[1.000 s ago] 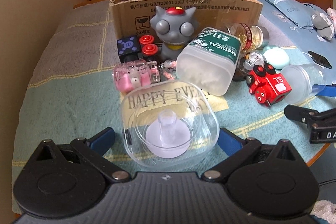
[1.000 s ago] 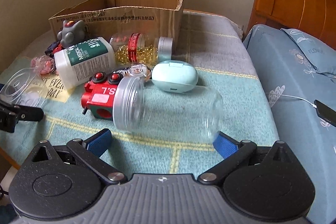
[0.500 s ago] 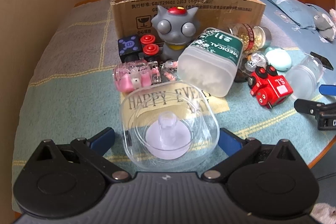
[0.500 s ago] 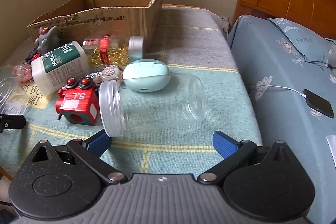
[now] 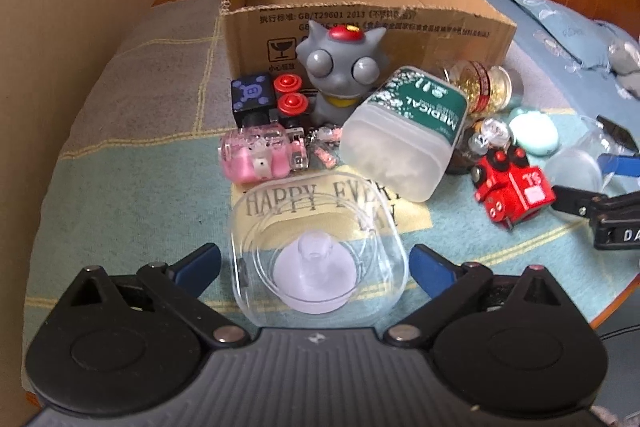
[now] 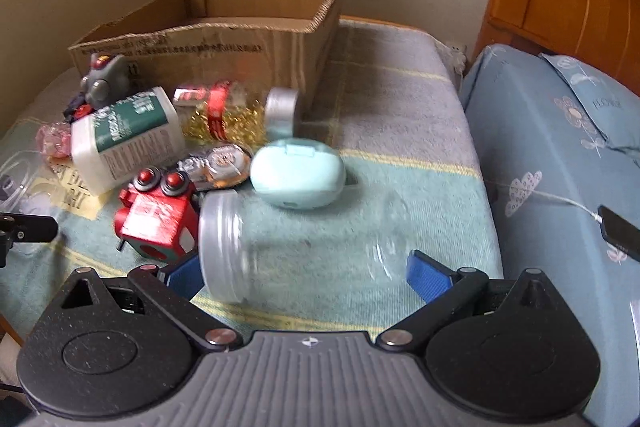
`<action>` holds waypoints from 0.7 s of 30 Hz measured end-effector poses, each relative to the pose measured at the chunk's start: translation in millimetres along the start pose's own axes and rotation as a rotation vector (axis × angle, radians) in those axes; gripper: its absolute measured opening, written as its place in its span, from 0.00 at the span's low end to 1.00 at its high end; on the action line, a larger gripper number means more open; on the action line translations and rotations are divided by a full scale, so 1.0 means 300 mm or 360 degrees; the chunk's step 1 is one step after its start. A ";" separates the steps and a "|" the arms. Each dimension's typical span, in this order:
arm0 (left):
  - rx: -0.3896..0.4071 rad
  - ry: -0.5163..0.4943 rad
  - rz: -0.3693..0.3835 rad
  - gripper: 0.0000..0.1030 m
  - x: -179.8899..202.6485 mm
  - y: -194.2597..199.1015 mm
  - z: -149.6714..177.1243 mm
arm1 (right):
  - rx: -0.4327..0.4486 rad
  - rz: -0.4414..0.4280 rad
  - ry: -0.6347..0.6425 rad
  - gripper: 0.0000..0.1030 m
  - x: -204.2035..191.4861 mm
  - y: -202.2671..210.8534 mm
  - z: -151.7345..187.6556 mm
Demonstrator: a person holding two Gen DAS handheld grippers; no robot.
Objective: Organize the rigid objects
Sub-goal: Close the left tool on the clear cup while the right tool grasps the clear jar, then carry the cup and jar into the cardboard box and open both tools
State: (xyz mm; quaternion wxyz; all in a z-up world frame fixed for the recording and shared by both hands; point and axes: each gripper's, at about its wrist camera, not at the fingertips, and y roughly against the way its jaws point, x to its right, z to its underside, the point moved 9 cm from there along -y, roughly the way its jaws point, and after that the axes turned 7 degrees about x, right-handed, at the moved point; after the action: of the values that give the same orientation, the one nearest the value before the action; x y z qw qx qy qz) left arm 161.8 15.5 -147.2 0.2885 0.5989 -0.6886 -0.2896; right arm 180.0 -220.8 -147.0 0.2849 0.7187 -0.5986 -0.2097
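I saw the table's checked cloth [image 5: 120,163] spread under everything, with the blue bed [image 6: 560,155] beside it on my right. The cardboard box [image 5: 360,11] stood open at the far side of the cloth, and the clutter lay in front of it.

My right gripper [image 6: 304,267] had its jaws spread wide around the clear jar [image 6: 304,239], which lay on its side with its threaded mouth toward my left finger; the blur kept me from telling whether the pads touched it. My left gripper [image 5: 316,263] was likewise spread, its blue fingers [image 5: 200,261] either side of the clear square lid [image 5: 316,247], which lay flat with its knob up; I could not tell whether they touched its edges.

The white medical bottle [image 5: 404,131] lay tilted just beyond the lid, against the grey big-eyed figure [image 5: 340,71] standing before the box. The capsule bottle [image 6: 232,107] lay on its side near the box's front wall. The mint case [image 6: 298,173] sat just beyond the jar, and the red train toy [image 6: 156,219] sat by the jar's mouth. The pink toy [image 5: 256,155] lay left of the medical bottle, with the black dice cube [image 5: 252,99] behind it.
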 end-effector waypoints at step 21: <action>-0.0017 -0.0086 0.0067 0.76 0.003 0.035 -0.056 | -0.0053 -0.0112 0.0131 0.92 -0.020 0.043 -0.054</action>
State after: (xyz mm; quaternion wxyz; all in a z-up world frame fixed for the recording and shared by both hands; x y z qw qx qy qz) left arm 167.3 14.9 -128.3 0.2790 0.5746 -0.7071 -0.3033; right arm 179.5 -213.9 -126.6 0.3135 0.7425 -0.5572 -0.1999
